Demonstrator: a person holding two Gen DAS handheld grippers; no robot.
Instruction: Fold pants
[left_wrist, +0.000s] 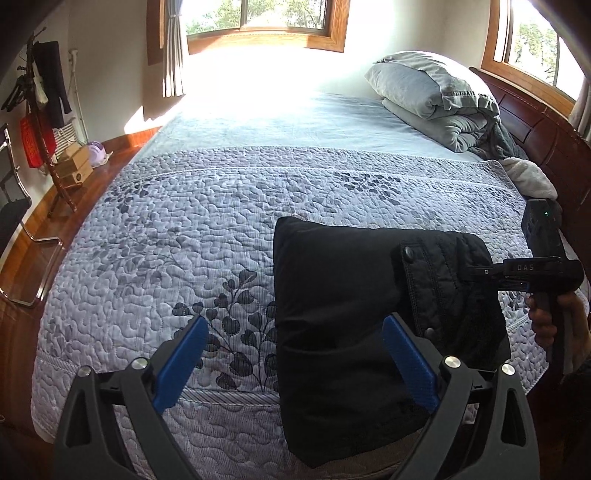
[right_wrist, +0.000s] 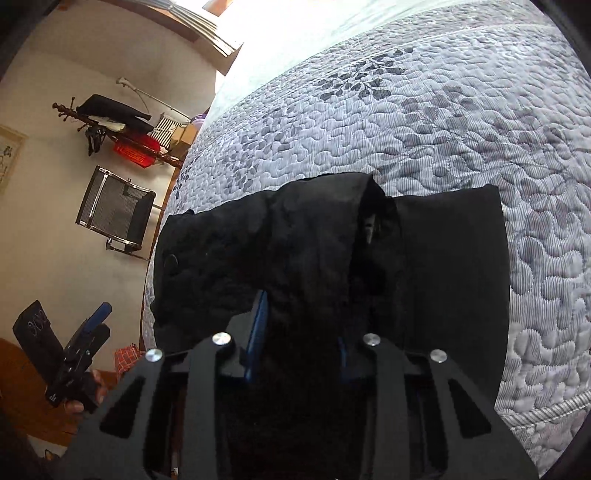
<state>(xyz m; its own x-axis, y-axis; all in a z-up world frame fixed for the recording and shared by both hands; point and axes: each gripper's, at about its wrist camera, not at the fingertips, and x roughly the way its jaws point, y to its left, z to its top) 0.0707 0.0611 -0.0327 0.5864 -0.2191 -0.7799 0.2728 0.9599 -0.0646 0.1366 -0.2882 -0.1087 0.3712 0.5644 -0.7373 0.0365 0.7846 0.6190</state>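
Black pants (left_wrist: 343, 295) lie folded on the quilted bed near its front edge, waistband with a button on top at the right. My left gripper (left_wrist: 295, 332) is open and empty, hovering just in front of the pants' left part. My right gripper (left_wrist: 476, 275) comes in from the right and is shut on the waistband edge. In the right wrist view the pants (right_wrist: 295, 236) fill the centre and the right gripper (right_wrist: 301, 321) has its blue fingers (right_wrist: 260, 317) closed into a lifted fold of black fabric. The left gripper (right_wrist: 98, 317) shows at lower left, off the bed.
The bed's grey-lilac quilt (left_wrist: 184, 240) spreads wide to the left and behind the pants. Pillows and folded blankets (left_wrist: 432, 99) lie by the wooden headboard (left_wrist: 535, 125) at the right. A coat rack (left_wrist: 44, 96), boxes and a folding chair (right_wrist: 114, 210) stand beside the bed.
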